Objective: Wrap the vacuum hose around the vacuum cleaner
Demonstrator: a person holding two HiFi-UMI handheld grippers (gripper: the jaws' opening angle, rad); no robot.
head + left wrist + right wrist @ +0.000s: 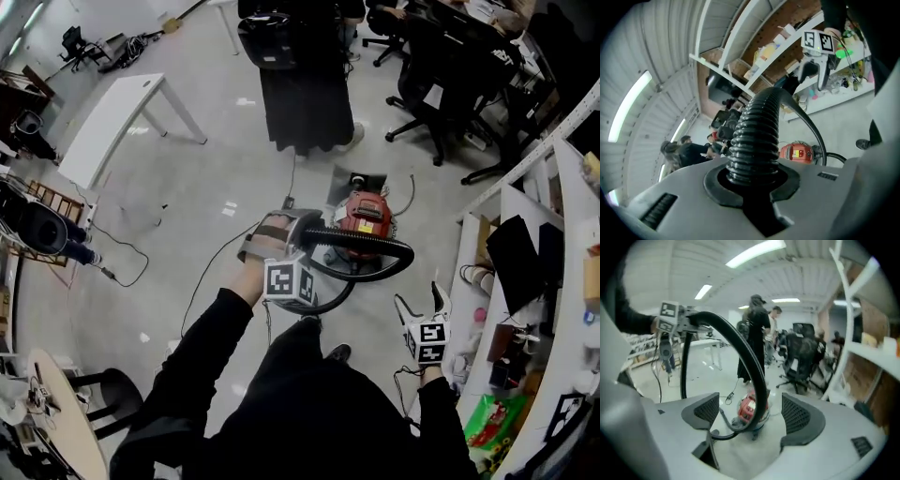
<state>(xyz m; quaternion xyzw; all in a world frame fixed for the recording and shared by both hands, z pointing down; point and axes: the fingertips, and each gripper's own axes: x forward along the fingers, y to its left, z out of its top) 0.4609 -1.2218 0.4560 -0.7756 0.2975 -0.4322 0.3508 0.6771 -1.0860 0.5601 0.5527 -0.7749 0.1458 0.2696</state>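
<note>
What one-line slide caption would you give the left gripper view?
Left tongs clamp the ribbed black hose; red vacuum cleaner on the floor beyond, open right tongs above.

Looking down at pale glossy floor [234,169], reflecting light. Bearing red vacuum cleaner [364,220] near centre. Carrying white table [112,127] at upper left, black office chairs [441,98] at upper right, white shelving [511,202] along right edge. Trailing thin black cable [141,255] across left side, well apart from vacuum cleaner.

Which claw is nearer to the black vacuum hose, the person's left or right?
Left. The left claw is clamped on a ribbed section of the vacuum hose; the right claw stands open, apart from the hose, which arches in front of it.
</note>
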